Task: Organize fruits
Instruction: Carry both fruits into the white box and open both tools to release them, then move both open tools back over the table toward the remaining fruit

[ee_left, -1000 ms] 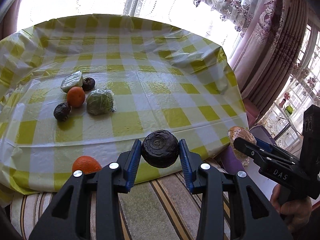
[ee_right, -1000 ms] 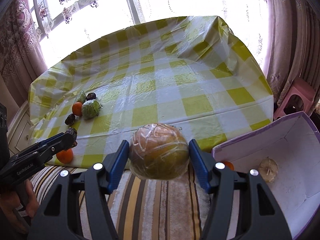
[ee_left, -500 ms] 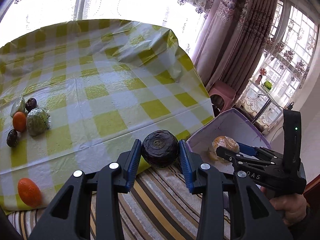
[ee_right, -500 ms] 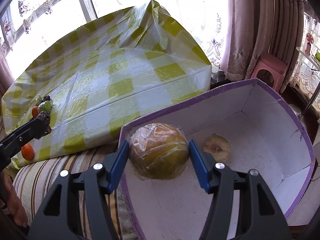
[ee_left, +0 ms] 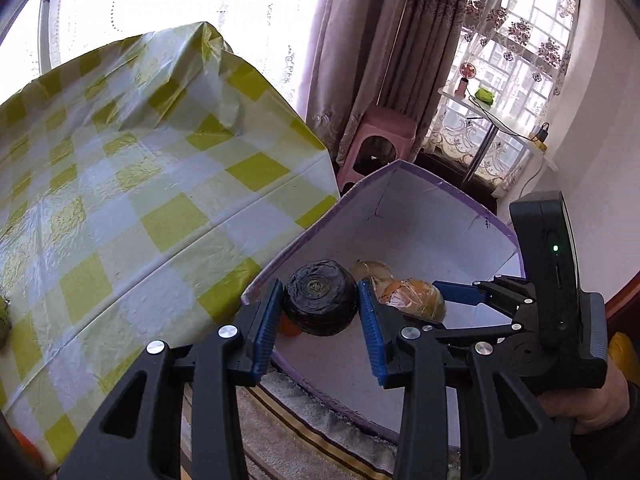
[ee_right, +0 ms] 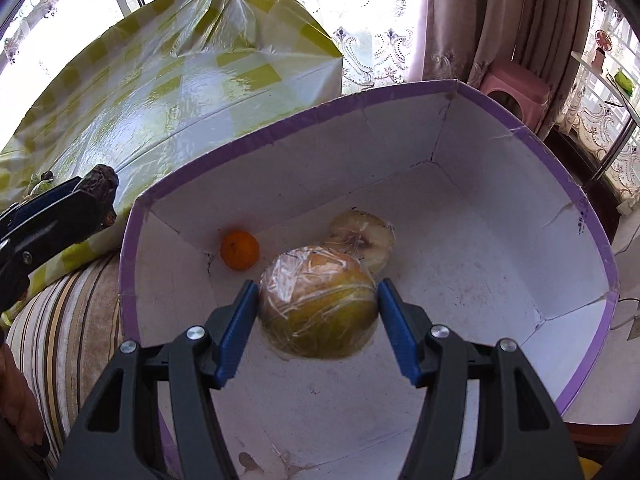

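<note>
My left gripper (ee_left: 320, 316) is shut on a dark wrinkled round fruit (ee_left: 320, 304) and holds it over the near left rim of a white box with purple edges (ee_left: 420, 236). My right gripper (ee_right: 318, 304) sits low inside that box (ee_right: 460, 280). Its blue pads flank a plastic-wrapped yellow-orange fruit (ee_right: 318, 304), with a small gap showing at the pads. A small orange (ee_right: 239, 250) and a wrapped pale fruit (ee_right: 360, 236) lie on the box floor behind it. The right gripper also shows in the left wrist view (ee_left: 416, 300).
The table with the yellow checked cloth (ee_left: 120, 200) stands left of the box. A striped cushion (ee_right: 60, 320) lies under the box's near left side. A pink stool (ee_left: 380, 136) and curtains stand behind. A green fruit (ee_left: 3, 320) shows at the left edge.
Both grippers have swung right from the table to the box. The right gripper has gone down into the box with the wrapped fruit, and its pads look slightly parted.
</note>
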`<act>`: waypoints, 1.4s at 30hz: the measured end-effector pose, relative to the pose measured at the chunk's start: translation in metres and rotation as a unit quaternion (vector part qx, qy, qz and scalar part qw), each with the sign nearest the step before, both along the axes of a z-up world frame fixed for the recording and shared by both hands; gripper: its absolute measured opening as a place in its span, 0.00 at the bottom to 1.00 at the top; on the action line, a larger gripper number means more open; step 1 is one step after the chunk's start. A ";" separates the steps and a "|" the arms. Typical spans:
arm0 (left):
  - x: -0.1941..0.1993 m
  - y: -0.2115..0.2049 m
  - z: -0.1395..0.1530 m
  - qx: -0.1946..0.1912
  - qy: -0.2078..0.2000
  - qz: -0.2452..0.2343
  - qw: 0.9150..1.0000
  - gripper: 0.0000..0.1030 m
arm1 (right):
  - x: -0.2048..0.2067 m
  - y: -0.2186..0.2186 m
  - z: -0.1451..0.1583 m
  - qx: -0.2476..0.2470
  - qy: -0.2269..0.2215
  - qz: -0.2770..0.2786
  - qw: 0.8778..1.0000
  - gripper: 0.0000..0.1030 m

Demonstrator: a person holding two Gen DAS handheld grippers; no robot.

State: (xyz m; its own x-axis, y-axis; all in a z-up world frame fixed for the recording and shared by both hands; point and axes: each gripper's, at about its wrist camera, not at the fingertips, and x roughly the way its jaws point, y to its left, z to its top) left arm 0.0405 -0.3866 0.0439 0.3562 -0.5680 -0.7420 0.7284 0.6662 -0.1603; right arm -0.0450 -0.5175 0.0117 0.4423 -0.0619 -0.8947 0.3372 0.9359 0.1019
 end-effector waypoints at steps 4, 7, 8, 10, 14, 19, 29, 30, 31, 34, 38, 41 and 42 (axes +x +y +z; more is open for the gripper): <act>0.000 -0.026 -0.024 0.040 0.019 -0.033 0.998 0.36 | 0.000 -0.004 -0.011 -0.025 0.030 0.012 0.999 0.60; -0.003 -0.042 -0.041 0.079 0.025 -0.053 0.995 0.36 | -0.003 -0.010 -0.019 -0.030 0.045 0.010 0.998 0.60; -0.003 -0.046 -0.045 0.086 0.026 -0.060 0.994 0.36 | -0.003 -0.011 -0.019 -0.029 0.045 0.010 0.999 0.60; -0.004 -0.055 -0.053 0.105 0.027 -0.072 0.992 0.35 | -0.003 -0.010 -0.019 -0.047 0.050 0.018 0.997 0.60; -0.003 -0.063 -0.062 0.122 0.028 -0.077 0.989 0.36 | -0.003 -0.013 -0.020 -0.059 0.062 0.018 0.996 0.60; -0.002 -0.067 -0.072 0.140 0.028 -0.075 0.987 0.36 | -0.006 -0.011 -0.028 -0.066 0.088 0.029 0.993 0.60; -0.006 -0.070 -0.075 0.147 0.019 -0.075 0.986 0.39 | -0.011 -0.019 -0.034 -0.035 0.084 0.020 0.996 0.69; -0.005 -0.069 -0.075 0.146 0.019 -0.073 0.986 0.41 | -0.010 -0.020 -0.034 -0.030 0.084 0.018 0.996 0.69; -0.005 -0.069 -0.074 0.145 0.018 -0.071 0.987 0.46 | -0.010 -0.022 -0.034 -0.029 0.084 0.016 0.996 0.69; -0.007 -0.064 -0.069 0.136 0.014 -0.069 0.988 0.54 | -0.012 -0.024 -0.033 -0.028 0.084 0.013 0.996 0.69; -0.010 -0.059 -0.061 0.122 0.003 -0.067 0.990 0.60 | -0.013 -0.026 -0.027 -0.028 0.074 0.008 0.997 0.69; -0.011 -0.053 -0.052 0.109 -0.005 -0.063 0.992 0.66 | -0.014 -0.020 -0.022 -0.039 0.068 0.013 0.997 0.69; -0.012 -0.051 -0.049 0.104 -0.009 -0.060 0.993 0.66 | -0.014 -0.018 -0.019 -0.045 0.063 0.015 0.997 0.69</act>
